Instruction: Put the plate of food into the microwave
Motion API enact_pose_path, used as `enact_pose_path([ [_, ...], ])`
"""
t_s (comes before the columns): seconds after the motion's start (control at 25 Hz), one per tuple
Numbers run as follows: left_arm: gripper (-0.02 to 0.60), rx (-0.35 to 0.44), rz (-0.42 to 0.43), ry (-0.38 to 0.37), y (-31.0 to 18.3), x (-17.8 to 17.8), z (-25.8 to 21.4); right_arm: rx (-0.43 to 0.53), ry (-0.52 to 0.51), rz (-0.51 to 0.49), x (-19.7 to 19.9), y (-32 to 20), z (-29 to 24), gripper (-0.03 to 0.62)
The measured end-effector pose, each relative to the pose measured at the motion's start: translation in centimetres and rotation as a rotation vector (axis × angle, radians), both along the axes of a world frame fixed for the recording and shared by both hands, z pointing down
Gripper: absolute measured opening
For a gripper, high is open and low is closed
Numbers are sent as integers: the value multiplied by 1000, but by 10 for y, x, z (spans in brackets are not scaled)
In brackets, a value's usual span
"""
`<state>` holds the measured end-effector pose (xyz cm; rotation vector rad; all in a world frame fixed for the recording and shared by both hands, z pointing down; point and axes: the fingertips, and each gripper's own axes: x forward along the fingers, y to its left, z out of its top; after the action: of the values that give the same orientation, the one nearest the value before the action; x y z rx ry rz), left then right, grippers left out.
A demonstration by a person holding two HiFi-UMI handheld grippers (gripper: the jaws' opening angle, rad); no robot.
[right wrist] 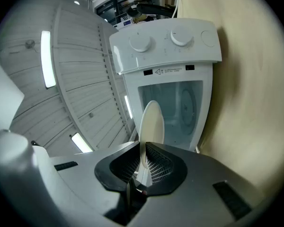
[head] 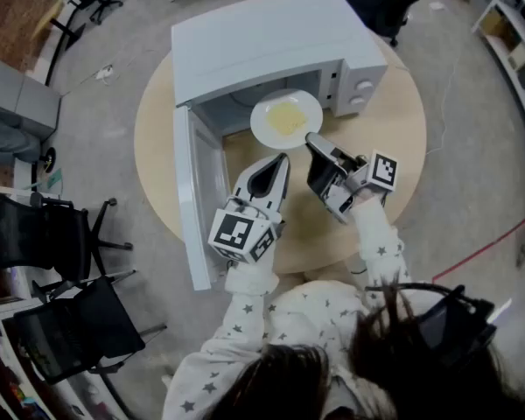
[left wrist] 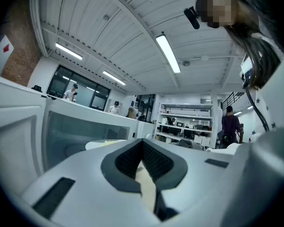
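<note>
A white plate (head: pixel 286 119) with yellow food hangs level at the mouth of the open white microwave (head: pixel 271 42), half under its top edge. My right gripper (head: pixel 313 141) is shut on the plate's near rim. In the right gripper view the plate (right wrist: pixel 151 122) stands edge-on between the pads of this gripper (right wrist: pixel 143 148), with the microwave's cavity (right wrist: pixel 180 108) and knobs straight ahead. My left gripper (head: pixel 282 161) hovers just left of the right one, below the plate, jaws together and empty. In the left gripper view that gripper (left wrist: pixel 143 145) points at the microwave (left wrist: pixel 85 122), and the plate (left wrist: pixel 102 144) shows low at the left.
The microwave's door (head: pixel 192 199) swings wide open to the left, reaching the front edge of the round wooden table (head: pixel 376 138). Black office chairs (head: pixel 61 234) stand on the floor at the left. A red cable (head: pixel 490 248) lies on the floor at the right.
</note>
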<state>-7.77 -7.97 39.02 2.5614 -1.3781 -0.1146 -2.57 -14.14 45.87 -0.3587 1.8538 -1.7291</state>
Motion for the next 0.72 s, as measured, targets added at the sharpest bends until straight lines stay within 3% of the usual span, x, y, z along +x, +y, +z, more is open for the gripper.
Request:
enact_pose_path([
  [0.32, -3, 38, -46, 2, -40, -10, 11, 8, -8, -23, -17, -44, 9, 28],
  [0.72, -3, 8, -153, -22, -82, -37, 39, -34, 15, -53, -40, -81, 38, 28],
])
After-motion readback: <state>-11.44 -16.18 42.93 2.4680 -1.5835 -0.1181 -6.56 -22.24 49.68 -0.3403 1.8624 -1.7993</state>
